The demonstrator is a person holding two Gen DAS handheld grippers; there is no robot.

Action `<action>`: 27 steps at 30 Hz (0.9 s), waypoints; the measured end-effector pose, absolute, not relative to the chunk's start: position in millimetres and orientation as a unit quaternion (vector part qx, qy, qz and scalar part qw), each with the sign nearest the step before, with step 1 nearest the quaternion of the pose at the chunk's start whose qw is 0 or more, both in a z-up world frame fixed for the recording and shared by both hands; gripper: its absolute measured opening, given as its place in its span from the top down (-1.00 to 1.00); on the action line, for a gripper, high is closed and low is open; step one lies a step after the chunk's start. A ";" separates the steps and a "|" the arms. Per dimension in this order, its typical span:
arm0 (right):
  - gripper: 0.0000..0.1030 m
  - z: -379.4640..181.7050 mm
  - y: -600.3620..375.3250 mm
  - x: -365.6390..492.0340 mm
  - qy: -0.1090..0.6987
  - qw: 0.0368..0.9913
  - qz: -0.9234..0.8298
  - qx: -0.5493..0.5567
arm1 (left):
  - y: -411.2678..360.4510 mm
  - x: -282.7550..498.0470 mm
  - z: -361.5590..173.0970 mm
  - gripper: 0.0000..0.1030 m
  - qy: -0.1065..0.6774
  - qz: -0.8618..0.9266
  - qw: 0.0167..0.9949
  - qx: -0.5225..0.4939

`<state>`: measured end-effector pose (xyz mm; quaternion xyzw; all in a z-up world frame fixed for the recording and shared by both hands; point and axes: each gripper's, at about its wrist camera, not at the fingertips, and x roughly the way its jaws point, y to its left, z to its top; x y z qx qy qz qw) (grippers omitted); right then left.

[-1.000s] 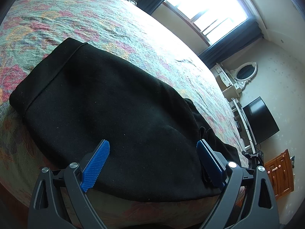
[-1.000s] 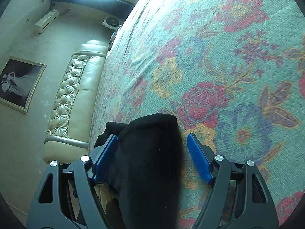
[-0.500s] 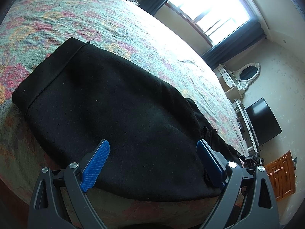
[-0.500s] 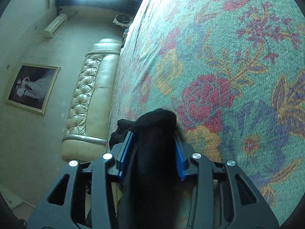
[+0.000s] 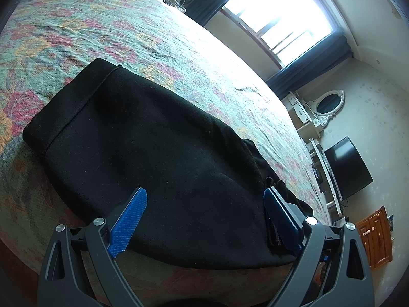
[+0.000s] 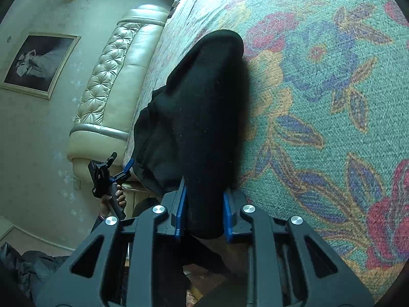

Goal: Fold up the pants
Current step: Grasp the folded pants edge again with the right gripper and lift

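Black pants lie folded on the flowered bedspread, their hemmed end at the far left. My left gripper is open, its blue pads wide apart over the near edge of the pants without pressing it. In the right wrist view a narrow end of the pants runs from the bedspread back into my right gripper. Its jaws are closing, and both blue pads press the black fabric. A hand holds the left gripper at the bed's edge.
A cream tufted headboard and a framed picture stand beyond the bed's far side. A window, a white mirror dresser, a dark screen and a wooden cabinet line the wall at the right.
My right gripper's jaws went from wide apart around the pants' end to pressed on it, and it drew back with the fabric. The left gripper barely shifted.
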<state>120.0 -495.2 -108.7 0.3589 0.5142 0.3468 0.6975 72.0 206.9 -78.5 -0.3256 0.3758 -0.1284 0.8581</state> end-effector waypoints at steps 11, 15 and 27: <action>-0.13 -85.1 -512.2 125.9 0.500 0.703 0.354 0.360 | 252.9 56.2 -59.2 -0.78 0.349 -0.149 0.859 -0.344; -0.21 -52.3 -530.6 114.8 0.469 0.737 0.335 0.354 | 300.0 55.6 -54.7 -0.78 0.333 -0.171 0.853 -0.363; -0.39 -23.4 -490.7 110.5 0.441 0.751 0.335 0.361 | 385.7 131.0 -112.2 -0.78 0.444 -0.211 0.768 -0.411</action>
